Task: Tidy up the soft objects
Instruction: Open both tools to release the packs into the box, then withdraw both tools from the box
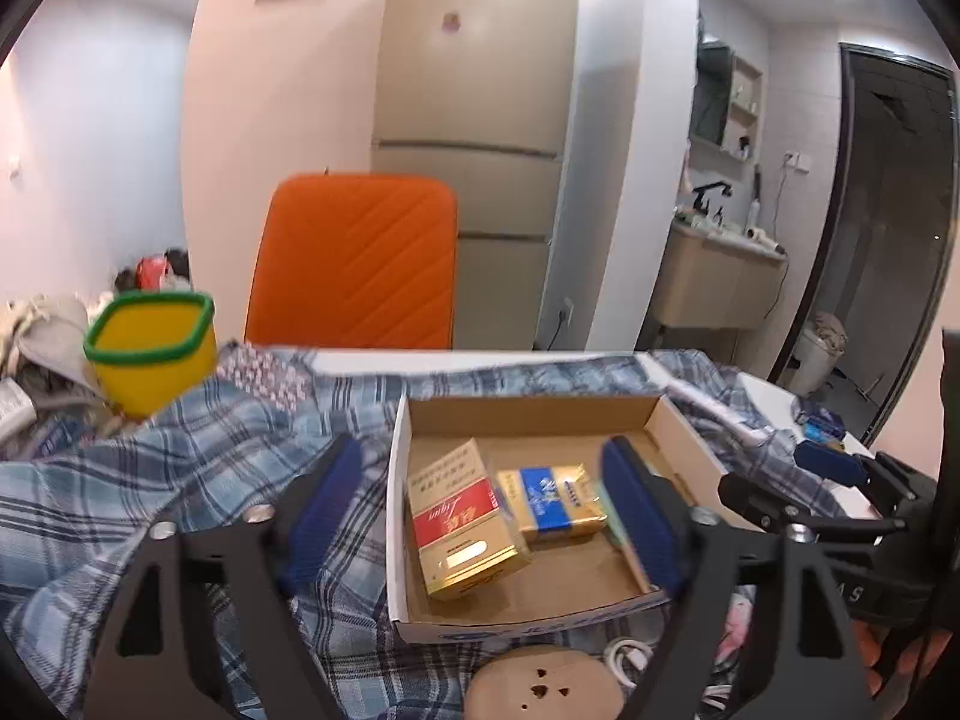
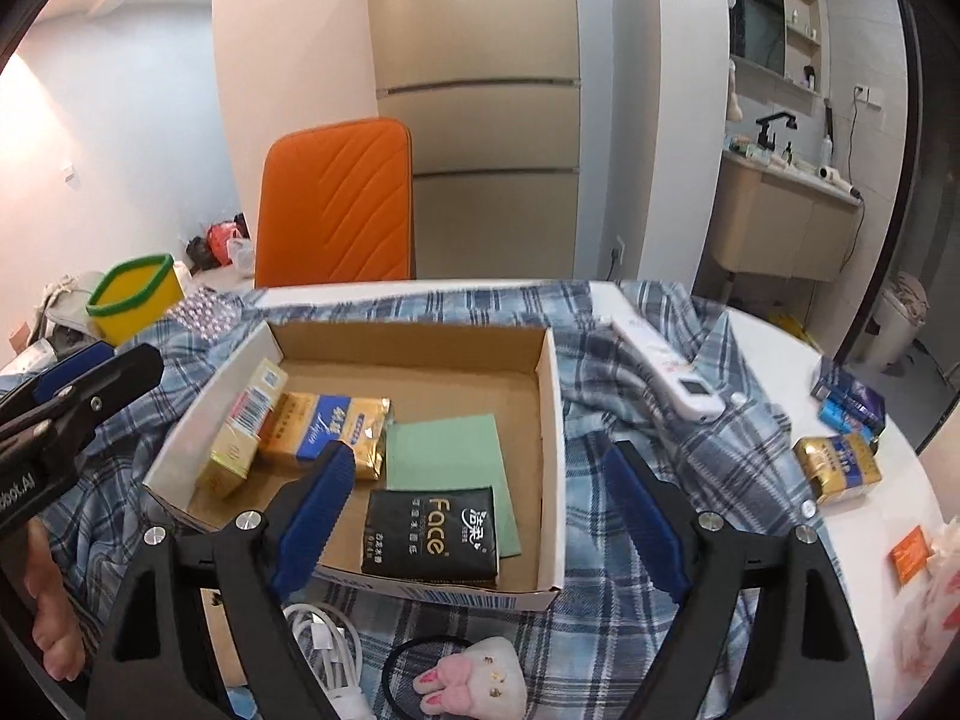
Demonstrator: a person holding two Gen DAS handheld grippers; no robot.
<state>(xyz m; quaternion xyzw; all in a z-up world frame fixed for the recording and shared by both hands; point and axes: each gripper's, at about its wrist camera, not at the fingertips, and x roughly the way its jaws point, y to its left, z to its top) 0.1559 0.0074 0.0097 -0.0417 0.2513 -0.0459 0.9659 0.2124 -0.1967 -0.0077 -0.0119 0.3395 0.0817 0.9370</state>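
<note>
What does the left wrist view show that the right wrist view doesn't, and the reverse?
Only the left wrist view shows the tan round plush below the cardboard box.

Only the right wrist view shows the black Face tissue pack, the white remote and the gold pack outside the box.

Both show the blue-and-gold tissue pack, yellow tub and orange chair.

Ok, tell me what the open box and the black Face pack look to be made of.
Open box: seemingly corrugated cardboard, matte brown inside, white outside; folded flaps and raw edges show. Black Face pack: likely soft plastic film over tissues, slightly glossy, with rounded, pillowy edges.
</note>
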